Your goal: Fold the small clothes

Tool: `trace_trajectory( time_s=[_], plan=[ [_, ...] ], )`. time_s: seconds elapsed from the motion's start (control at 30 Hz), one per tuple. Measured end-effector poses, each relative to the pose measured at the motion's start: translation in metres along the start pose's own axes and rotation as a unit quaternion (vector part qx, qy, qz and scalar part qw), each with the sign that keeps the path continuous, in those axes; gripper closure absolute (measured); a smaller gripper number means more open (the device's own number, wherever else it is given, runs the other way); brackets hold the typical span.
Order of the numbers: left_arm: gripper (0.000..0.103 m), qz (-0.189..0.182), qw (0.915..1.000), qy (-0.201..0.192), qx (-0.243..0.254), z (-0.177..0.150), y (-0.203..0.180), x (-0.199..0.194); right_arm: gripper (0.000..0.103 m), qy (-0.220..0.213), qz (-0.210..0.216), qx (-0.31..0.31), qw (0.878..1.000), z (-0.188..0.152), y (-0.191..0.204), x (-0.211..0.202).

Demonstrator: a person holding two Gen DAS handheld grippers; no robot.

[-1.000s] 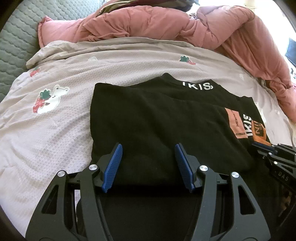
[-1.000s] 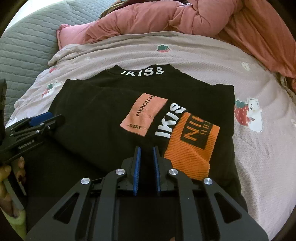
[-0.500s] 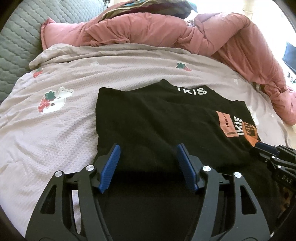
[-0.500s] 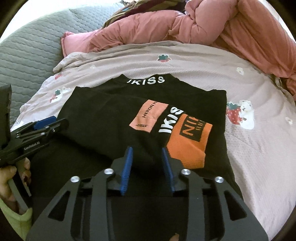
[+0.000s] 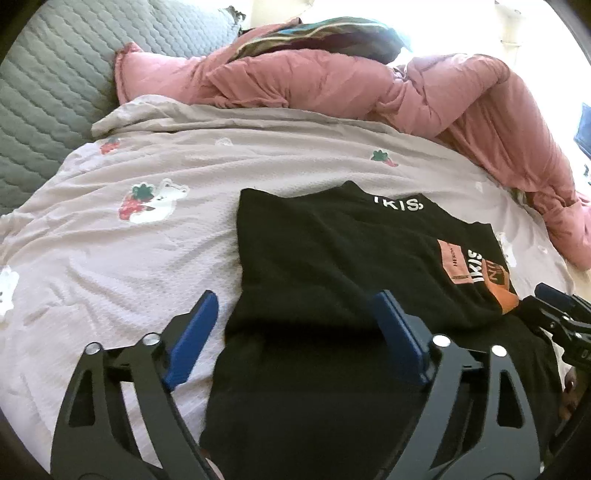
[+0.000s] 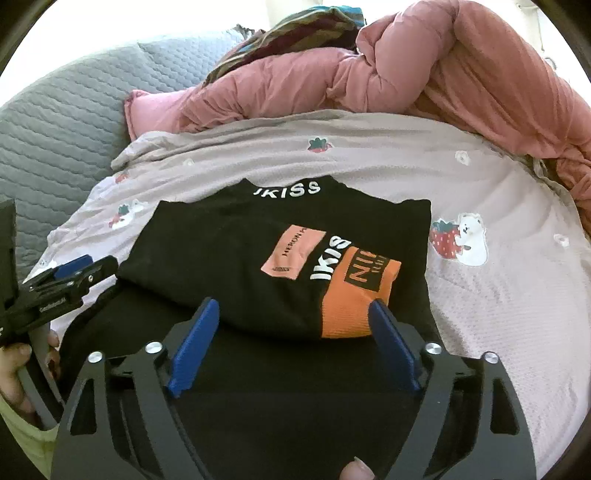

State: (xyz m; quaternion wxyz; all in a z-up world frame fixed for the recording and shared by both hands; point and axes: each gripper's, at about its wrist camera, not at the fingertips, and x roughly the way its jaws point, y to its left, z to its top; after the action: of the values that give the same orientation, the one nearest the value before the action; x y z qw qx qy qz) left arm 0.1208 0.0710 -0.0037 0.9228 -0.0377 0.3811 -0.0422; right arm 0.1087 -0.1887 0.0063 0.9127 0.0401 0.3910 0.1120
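Pale bedding (image 5: pixel 110 258) with strawberry prints carries the black shirt (image 5: pixel 332 266), folded flat near the front edge. From the left wrist, the left gripper (image 5: pixel 295 325) is opening, its pads clear of the cloth. From the right wrist, the right gripper (image 6: pixel 291 328) is likewise opening over the shirt's orange cuff (image 6: pixel 354 299), grasping nothing. This fold looks released; next probably calls for another fold or setting the shirt aside.

One black garment (image 6: pixel 236 266), folded, on one pale printed bedspread (image 6: pixel 498 295). Two grippers: left gripper (image 5: pixel 295 325), right gripper (image 6: pixel 291 325), two blue pads each. One pink quilt (image 6: pixel 406 81) bunched behind; one striped cloth (image 6: pixel 295 29) atop it; one grey quilted cover (image 6: pixel 66 122). Garment patches: one pink, one orange. Bear-and-strawberry prints on bedspread: two, right wrist view.
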Motion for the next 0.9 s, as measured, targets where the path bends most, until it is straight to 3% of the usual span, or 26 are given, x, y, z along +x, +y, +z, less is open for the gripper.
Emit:
trace_trajectory(
  time_s=[0.17, 0.9],
  plan=[
    [0.01, 0.009, 0.9999, -0.012, -0.004, -0.002, 0.006, -0.018, 0.011, -0.011, 0.0, 0.005, 1.0, 0.0, -0.004, -0.012],
    [0.01, 0.051, 0.9985, -0.003, -0.021, -0.03, 0.048, -0.078, 0.01, -0.024, -0.016, 0.007, 1.0, -0.031, -0.03, -0.069]
  ],
)
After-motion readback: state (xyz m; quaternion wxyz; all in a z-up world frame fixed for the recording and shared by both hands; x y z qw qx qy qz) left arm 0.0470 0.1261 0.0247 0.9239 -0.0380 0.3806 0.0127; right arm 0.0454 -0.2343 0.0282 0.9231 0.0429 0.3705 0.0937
